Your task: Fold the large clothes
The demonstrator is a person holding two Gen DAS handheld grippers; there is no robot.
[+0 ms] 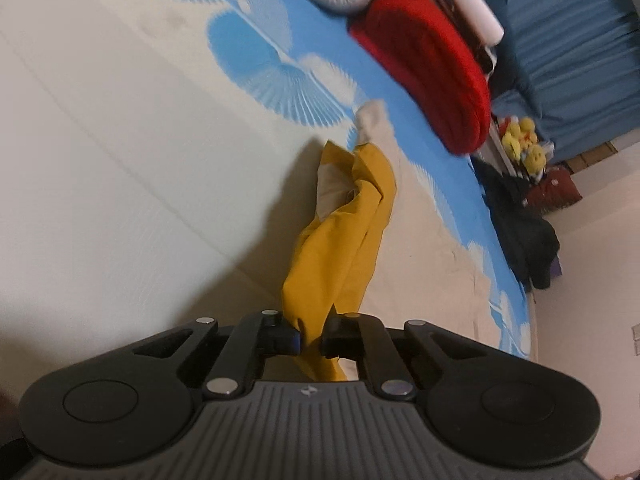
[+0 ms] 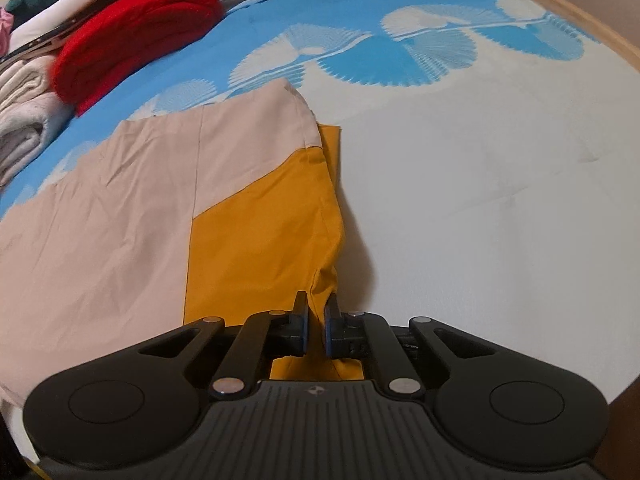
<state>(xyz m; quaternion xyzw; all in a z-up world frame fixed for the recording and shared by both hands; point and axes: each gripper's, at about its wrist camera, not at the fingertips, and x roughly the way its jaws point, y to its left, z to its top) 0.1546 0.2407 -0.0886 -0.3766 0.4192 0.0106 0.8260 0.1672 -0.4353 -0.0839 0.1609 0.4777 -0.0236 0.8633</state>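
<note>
A large mustard-yellow and beige garment [image 2: 248, 216] lies on a bed with a blue-and-white sheet [image 2: 460, 200]. In the right wrist view it lies flat, beige on the left, yellow on the right. My right gripper [image 2: 316, 328] is shut on the garment's yellow near edge. In the left wrist view the garment [image 1: 344, 232] is bunched and lifted off the sheet, and my left gripper [image 1: 311, 340] is shut on its yellow fabric.
A folded red garment [image 2: 136, 32] and folded grey-white towels [image 2: 24, 120] lie at the far left of the bed. The red garment also shows in the left wrist view [image 1: 432, 64]. Dark clothes [image 1: 520, 232] and yellow plush toys [image 1: 524, 144] lie beyond the bed's edge.
</note>
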